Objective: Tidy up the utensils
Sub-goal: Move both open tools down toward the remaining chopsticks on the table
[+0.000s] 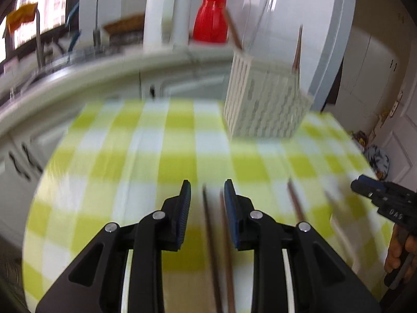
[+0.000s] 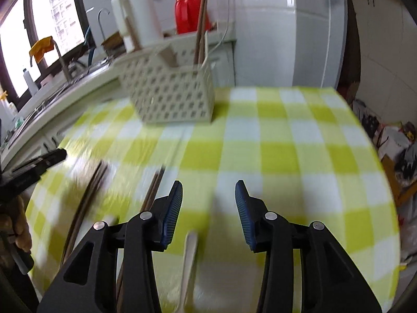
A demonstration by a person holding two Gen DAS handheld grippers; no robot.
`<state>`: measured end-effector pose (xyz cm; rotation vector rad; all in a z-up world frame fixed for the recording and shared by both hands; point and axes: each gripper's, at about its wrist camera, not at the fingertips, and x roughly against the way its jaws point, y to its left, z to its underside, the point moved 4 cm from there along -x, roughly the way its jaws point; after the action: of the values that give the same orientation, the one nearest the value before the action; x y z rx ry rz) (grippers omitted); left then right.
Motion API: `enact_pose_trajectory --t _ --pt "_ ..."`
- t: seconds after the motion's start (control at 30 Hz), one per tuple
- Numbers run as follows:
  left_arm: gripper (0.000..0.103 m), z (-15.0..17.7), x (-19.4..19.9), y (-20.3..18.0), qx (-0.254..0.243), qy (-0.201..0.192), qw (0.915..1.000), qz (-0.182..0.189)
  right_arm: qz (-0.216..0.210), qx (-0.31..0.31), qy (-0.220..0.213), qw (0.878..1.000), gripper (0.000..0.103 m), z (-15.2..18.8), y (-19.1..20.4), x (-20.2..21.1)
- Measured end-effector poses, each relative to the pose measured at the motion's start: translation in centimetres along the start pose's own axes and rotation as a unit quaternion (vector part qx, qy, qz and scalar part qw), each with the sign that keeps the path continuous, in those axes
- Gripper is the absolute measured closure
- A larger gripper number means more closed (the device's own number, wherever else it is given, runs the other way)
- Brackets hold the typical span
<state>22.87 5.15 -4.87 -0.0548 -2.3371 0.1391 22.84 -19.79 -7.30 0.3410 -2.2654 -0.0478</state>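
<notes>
The left gripper [image 1: 207,186], jaws partly open and empty, straddles a pair of chopsticks [image 1: 212,247] lying lengthwise along its fingers, while the right gripper [image 2: 208,187], wider and empty, stands above a white spoon [image 2: 188,260].

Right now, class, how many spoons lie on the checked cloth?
1: the spoon lies on the cloth, just below the open right claw. Others may be hidden out of view.

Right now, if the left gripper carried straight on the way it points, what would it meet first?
Probably the pair of brown chopsticks lying on the checked tablecloth; they run between the open left gripper fingers. Blur leaves depth uncertain.
</notes>
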Motion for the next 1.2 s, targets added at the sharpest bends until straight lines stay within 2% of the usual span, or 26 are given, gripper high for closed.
enact_pose_trajectory --t 0.13,0.23,0.6,0.83,1.2 --pt "0.083 3.3 -1.1 0.6 0.003 0.035 0.9994 -0.002 -0.006 0.005 0.016 1.000 0.064 1.7 1.2 -0.3" --pt "0.084 4.4 -1.5 0.4 -0.005 0.044 0.9990 -0.005 -0.008 0.014 0.019 1.000 0.064 1.9 2.2 -0.3" --pt "0.084 5.3 -3.1 -0.7 -0.030 0.069 0.9970 -0.017 -0.009 0.022 0.029 0.999 0.064 2.2 2.9 -0.4" --pt "0.096 5.4 -3.4 -1.2 -0.051 0.068 0.9959 -0.031 -0.014 0.031 0.040 0.999 0.064 2.7 4.0 -0.9" --pt "0.096 5.4 -3.5 -0.8 -0.041 0.066 0.9968 -0.019 -0.021 0.048 0.066 0.996 0.064 3.6 6.2 -2.7"
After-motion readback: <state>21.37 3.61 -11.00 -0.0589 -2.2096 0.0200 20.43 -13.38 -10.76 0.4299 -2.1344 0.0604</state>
